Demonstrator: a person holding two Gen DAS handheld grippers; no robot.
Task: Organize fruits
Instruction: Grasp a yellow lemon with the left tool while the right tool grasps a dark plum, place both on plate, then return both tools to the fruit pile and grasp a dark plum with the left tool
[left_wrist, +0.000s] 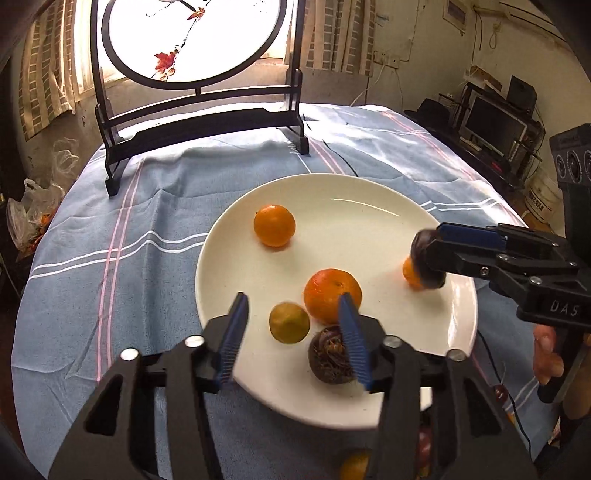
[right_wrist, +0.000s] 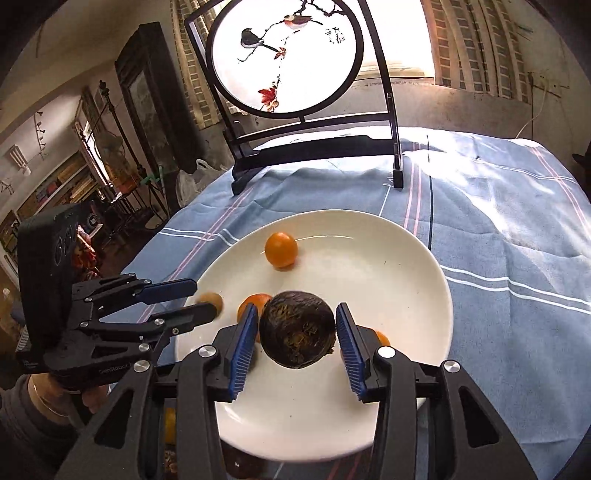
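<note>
A: What is being shown by the left wrist view?

B: The left gripper (left_wrist: 293, 306) is being held with its jaws spread wide, nothing pinched. Past its fingertips a yellow-green citrus (left_wrist: 289, 322) is being seen over the near part of the white plate (left_wrist: 332, 190). A large mandarin (left_wrist: 328, 291) is lying just behind it. A second dark fruit (left_wrist: 328, 356) is being partly covered by one finger near the plate's near rim. That fruit is being shown clearly by this view alone.

A: And the right gripper (right_wrist: 297, 314)?

B: From the left it is only being glimpsed side-on and blurred. Its own camera is giving the grip: a dark round fruit (right_wrist: 297, 328) is being pinched between the blue pads (right_wrist: 240, 350), above the plate's near half.

A: Is the citrus resting on the plate?

B: That cannot be told. In the right wrist view it is being seen only as a blur at the left gripper's tips.

A: What else is being shown?

B: A small orange (left_wrist: 274, 225) is lying alone at the plate's far side. Another orange (left_wrist: 410, 273) is being half hidden behind the pinched fruit. The painted birds on the round screen (right_wrist: 284, 55) are being shown by the right wrist view only.
</note>
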